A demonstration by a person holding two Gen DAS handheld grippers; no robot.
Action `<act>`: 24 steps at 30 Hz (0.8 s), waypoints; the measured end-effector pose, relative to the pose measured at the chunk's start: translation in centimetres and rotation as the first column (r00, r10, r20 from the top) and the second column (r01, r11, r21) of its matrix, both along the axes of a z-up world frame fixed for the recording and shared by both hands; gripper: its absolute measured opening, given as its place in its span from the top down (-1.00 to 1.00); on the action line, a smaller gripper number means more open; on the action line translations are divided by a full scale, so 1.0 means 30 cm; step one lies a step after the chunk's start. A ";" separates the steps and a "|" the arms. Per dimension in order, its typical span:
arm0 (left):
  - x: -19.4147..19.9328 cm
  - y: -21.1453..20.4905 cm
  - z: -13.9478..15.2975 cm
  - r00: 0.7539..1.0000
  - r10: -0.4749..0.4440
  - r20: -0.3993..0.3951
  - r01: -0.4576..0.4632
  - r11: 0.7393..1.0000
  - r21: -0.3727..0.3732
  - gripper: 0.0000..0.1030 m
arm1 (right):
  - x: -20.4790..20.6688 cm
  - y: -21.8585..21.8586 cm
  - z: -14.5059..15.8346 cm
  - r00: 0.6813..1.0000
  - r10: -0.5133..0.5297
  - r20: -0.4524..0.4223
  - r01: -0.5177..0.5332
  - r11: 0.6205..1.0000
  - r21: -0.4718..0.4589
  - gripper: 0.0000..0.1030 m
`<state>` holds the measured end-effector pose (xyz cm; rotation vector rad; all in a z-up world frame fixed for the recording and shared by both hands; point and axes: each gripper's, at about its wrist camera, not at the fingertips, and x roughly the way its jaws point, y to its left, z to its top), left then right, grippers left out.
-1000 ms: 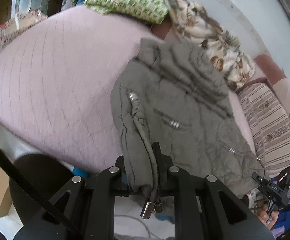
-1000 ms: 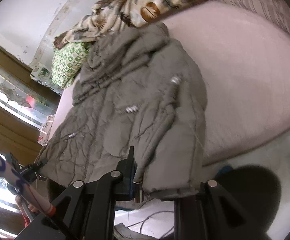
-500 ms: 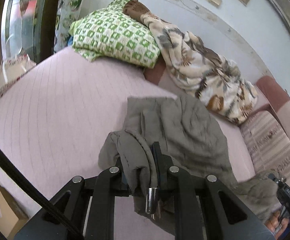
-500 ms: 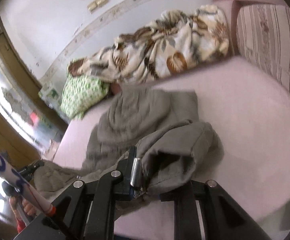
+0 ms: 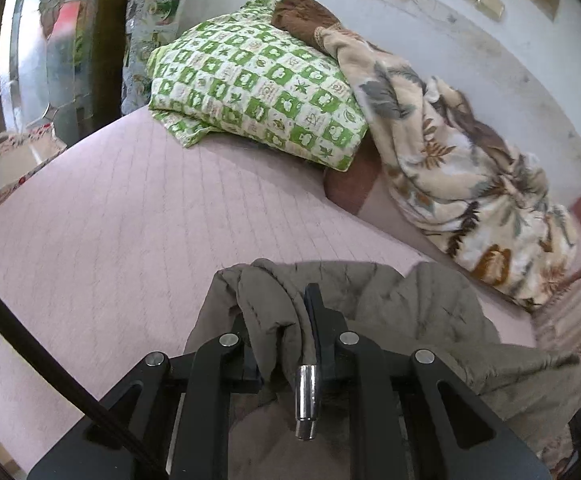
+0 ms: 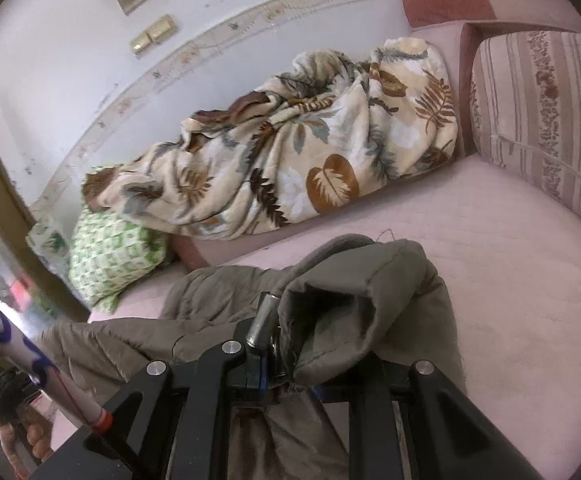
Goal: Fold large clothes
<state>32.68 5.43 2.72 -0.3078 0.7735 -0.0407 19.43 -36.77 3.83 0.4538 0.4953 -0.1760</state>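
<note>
Presently both tongs are clenched on the jacket (image 5: 410,304): left tongs (image 5: 280,334) and right tongs (image 6: 290,340) grip bunched fabric over the bed (image 5: 110,220).

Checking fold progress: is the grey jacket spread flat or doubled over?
Doubled over: the grey jacket lies bunched on the pink mattress, its edge pinched in both hand-held grippers.

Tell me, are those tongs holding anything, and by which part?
Both are shut on the grey padded jacket. The left tongs and right tongs each pinch a bunched edge beside a metal cord end.
</note>
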 end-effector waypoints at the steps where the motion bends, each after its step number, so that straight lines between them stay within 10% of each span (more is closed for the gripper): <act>1: 0.043 -0.028 -0.007 1.000 0.001 0.006 -0.001 1.000 0.018 0.69 | 0.029 -0.009 -0.013 1.000 -0.005 -0.002 0.005 1.000 -0.002 0.66; 17: 0.527 -0.331 -0.265 0.994 -0.042 -0.099 0.068 0.960 0.271 0.63 | 0.491 -0.179 -0.310 0.985 -0.100 -0.140 0.104 0.994 0.018 0.61; 24: 0.573 -0.348 -0.378 0.986 -0.066 -0.156 0.103 0.964 0.246 0.60 | 0.516 -0.297 -0.426 0.996 -0.036 -0.083 0.056 0.968 0.245 0.41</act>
